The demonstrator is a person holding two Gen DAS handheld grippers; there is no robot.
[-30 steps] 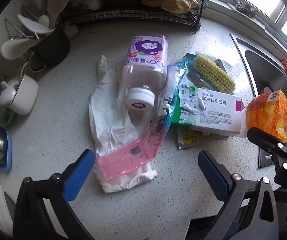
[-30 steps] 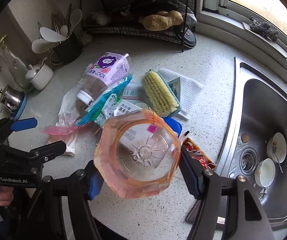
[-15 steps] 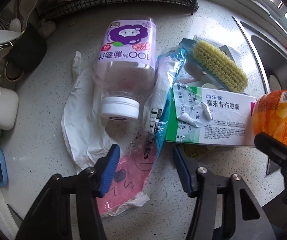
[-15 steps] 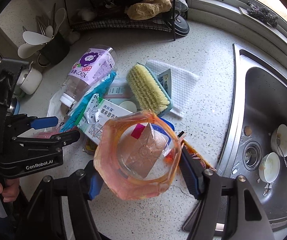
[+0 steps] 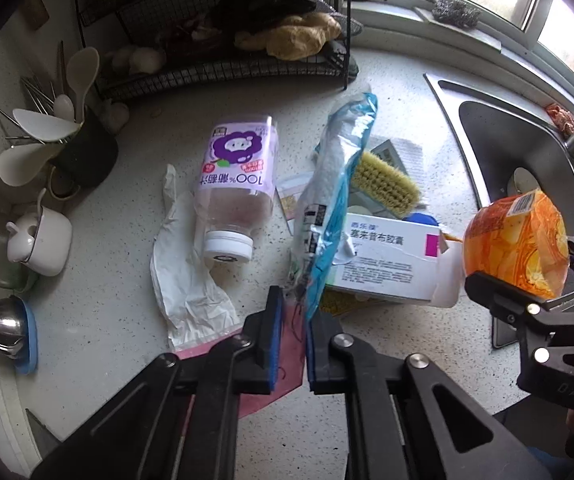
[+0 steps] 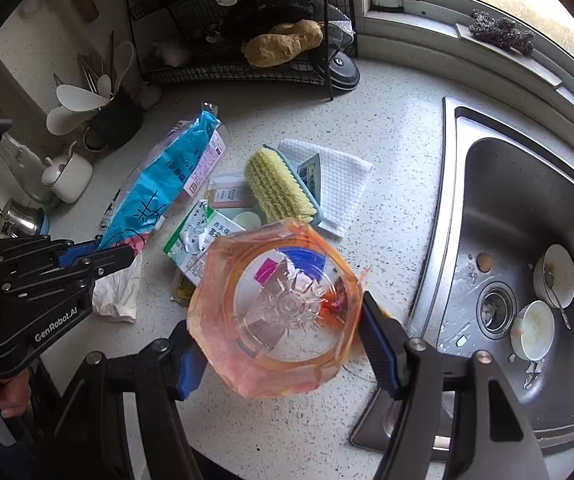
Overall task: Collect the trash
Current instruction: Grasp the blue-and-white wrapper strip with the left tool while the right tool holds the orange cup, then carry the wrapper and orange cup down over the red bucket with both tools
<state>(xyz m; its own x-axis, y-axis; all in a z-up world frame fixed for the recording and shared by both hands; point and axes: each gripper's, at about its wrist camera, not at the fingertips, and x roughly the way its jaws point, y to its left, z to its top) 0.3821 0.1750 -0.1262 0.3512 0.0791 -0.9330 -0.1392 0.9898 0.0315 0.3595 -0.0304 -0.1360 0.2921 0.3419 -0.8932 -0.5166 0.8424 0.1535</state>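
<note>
Left gripper is closing its jaws on the lower end of a blue and clear plastic wrapper, which rises tilted from between the pads above the speckled counter. To the wrapper's left in this left wrist view, a purple-labelled bottle lies on its side with its white cap toward the camera, partly on a white plastic glove. To the right lies a white medicine box, with a yellow scrub brush behind it. At far right the orange cup sits in the other gripper, in front of the steel sink. From the right wrist view, the right gripper pinches that orange cup by its sides, its clear bottom facing the camera. Beyond it lie the medicine box, the brush and a white cloth. At left, the left gripper holds the blue wrapper. Bowls rest in the sink.
</note>
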